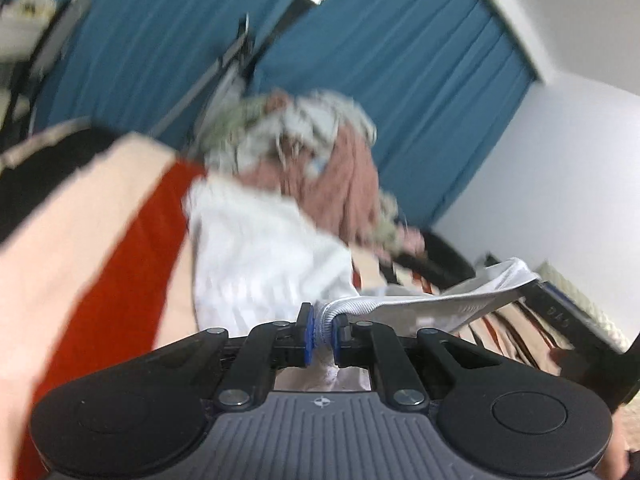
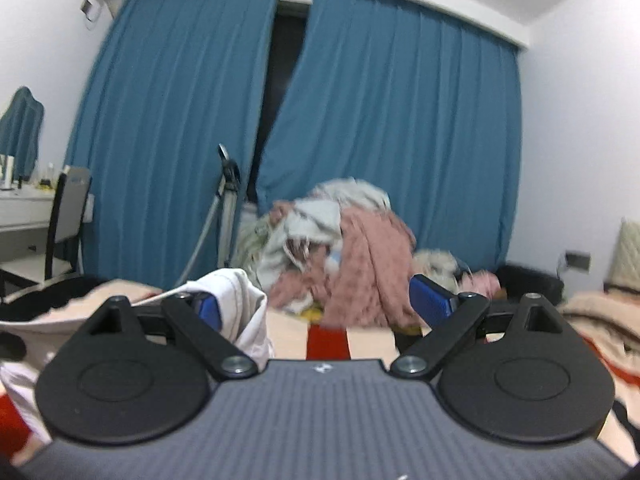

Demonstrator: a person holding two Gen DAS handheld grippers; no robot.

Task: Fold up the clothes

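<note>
Between your two hand-held grippers hangs the white garment point(image 1: 260, 248), lifted above the bed point(image 1: 80, 220) with its peach and red striped cover. Your left hand-held gripper point(image 1: 324, 330) is clenched on the garment's ribbed hem, the blue pads pinching the cloth tight. Your right hand-held gripper point(image 2: 316, 304) stands released, jaws spread wide; white cloth drapes against its left finger point(image 2: 210, 310), but nothing is pressed between the pads. On the far side of the bed lies a pile of unfolded clothes point(image 2: 340, 240), pink and grey pieces heaped together. Behind it hang blue curtains point(image 2: 400, 120), parted at the middle. A tripod point(image 2: 228, 208) stands left of the pile, and a bench point(image 2: 20, 208) with a chair point(image 2: 68, 216) sits far left.
</note>
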